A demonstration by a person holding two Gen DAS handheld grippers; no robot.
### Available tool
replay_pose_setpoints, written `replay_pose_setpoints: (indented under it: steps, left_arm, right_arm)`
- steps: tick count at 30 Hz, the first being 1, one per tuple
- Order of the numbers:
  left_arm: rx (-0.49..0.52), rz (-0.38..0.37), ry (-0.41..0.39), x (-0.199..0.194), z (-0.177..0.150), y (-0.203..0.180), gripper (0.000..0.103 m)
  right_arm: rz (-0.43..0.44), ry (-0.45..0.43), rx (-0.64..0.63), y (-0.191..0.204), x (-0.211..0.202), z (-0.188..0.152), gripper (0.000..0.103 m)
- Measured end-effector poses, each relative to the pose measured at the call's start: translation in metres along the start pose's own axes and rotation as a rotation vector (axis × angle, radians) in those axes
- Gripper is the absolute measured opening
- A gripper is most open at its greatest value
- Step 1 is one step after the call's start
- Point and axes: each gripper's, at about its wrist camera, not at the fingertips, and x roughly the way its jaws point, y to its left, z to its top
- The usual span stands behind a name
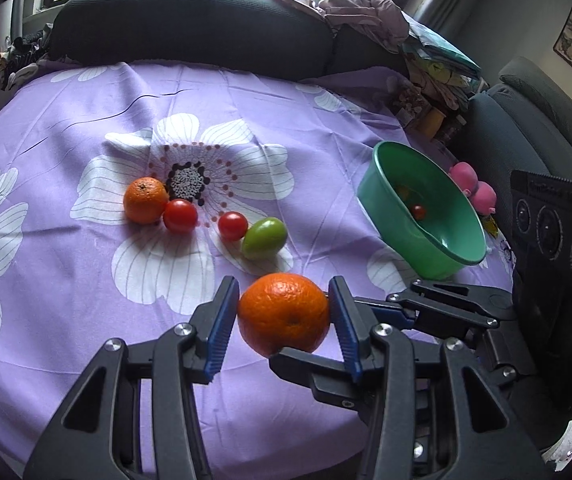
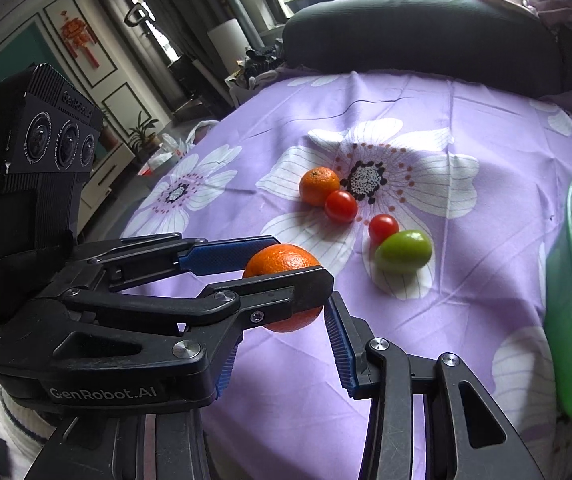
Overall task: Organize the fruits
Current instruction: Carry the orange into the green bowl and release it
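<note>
A large orange (image 1: 283, 312) sits between the blue pads of my left gripper (image 1: 283, 310), which is shut on it just above the purple flowered cloth (image 1: 65, 280). In the right wrist view the same orange (image 2: 281, 264) is held crosswise by the left gripper (image 2: 286, 280). My right gripper (image 2: 286, 344) is open just below and behind it, with its right finger (image 2: 342, 356) near the orange. On the cloth lie a smaller orange (image 1: 145, 200), two red tomatoes (image 1: 180, 216) (image 1: 233, 225) and a green fruit (image 1: 265, 238).
A green bowl (image 1: 390, 208) stands tilted at the right with a small red tomato (image 1: 418, 211) inside; it shows at the right edge of the right wrist view (image 2: 566, 304). Pink toys (image 1: 474, 188) lie behind it. A dark cushion (image 1: 189, 24) bounds the far side.
</note>
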Motion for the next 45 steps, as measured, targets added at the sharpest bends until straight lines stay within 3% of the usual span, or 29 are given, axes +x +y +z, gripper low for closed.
replay_pose_setpoints:
  steps: [17, 23, 30, 42, 45]
  left_arm:
    - [0.263, -0.091, -0.051, 0.014, 0.037, -0.111, 0.046]
    - [0.324, -0.132, -0.026, 0.036, 0.05, -0.14, 0.046]
    - [0.352, -0.165, 0.016, 0.066, 0.061, -0.159, 0.046]
    - [0.305, -0.188, 0.08, 0.106, 0.068, -0.162, 0.047]
    - [0.28, -0.179, 0.091, 0.109, 0.07, -0.157, 0.054]
  right_arm:
    - [-0.118, -0.245, 0.106, -0.043, -0.107, -0.02, 0.043]
    - [-0.17, -0.3, 0.159, -0.069, -0.129, -0.025, 0.043]
    - [-0.209, -0.318, 0.226, -0.1, -0.135, -0.03, 0.043]
    - [-0.233, -0.282, 0.297, -0.138, -0.126, -0.034, 0.043]
    - [-0.236, -0.275, 0.302, -0.14, -0.124, -0.034, 0.043]
